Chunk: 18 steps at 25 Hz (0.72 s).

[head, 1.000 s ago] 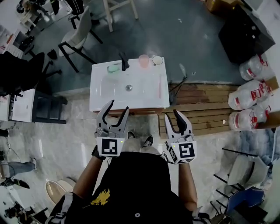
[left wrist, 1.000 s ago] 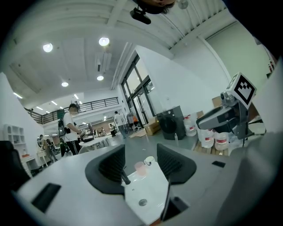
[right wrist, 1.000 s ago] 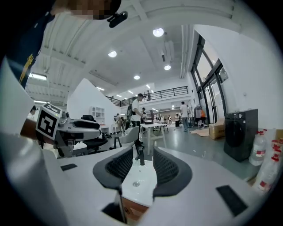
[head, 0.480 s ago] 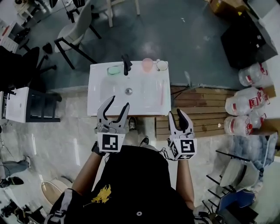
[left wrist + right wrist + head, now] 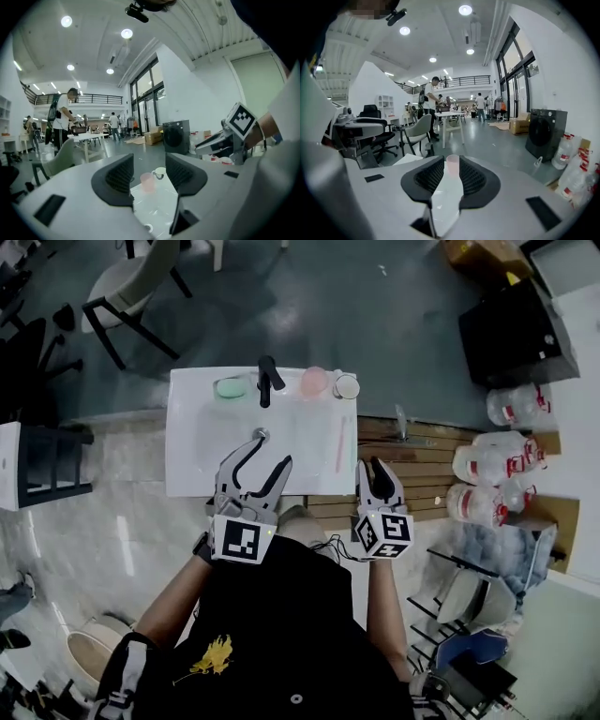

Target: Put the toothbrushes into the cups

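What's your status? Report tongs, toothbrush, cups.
Left tongs open, empty; right tongs closing, empty. Toothbrush flat on sink counter, untouched. Pink cup, white cup at back edge. Nothing in the way.

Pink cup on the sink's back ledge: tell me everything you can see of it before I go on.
The pink cup is a small, translucent, plastic-looking tumbler with no handle. It stands upright, mouth up, on the back ledge of the white sink, between the black faucet and a white cup close on its right. Nothing shows inside it, and nothing but the ledge touches it.
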{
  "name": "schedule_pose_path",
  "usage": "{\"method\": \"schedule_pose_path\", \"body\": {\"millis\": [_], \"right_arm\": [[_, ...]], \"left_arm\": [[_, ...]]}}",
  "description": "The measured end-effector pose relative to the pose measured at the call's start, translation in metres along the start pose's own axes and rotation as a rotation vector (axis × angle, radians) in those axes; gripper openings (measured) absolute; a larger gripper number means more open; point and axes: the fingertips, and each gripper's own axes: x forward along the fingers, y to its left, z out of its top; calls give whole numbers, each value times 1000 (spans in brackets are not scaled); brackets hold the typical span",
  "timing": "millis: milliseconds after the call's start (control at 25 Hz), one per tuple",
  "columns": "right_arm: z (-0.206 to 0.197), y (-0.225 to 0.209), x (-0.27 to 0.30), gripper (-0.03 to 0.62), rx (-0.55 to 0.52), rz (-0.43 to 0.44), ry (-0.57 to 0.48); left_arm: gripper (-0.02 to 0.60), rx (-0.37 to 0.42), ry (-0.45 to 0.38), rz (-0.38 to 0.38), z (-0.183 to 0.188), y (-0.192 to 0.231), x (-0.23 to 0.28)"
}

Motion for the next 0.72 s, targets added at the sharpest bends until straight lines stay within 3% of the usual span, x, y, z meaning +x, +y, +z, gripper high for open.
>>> {"method": "schedule_pose_path", "body": {"millis": [160, 480, 720], "right_arm": [[-16, -6, 49, 110, -22, -24, 92], [-79, -35, 117, 90, 41, -43, 313], [-121, -51, 158, 83, 9, -37, 447]], "left_arm": [[222, -114, 32, -80, -27, 6, 22], [212, -143, 80, -162, -52, 5, 63], [212, -185, 113, -177, -81, 7, 90]]}}
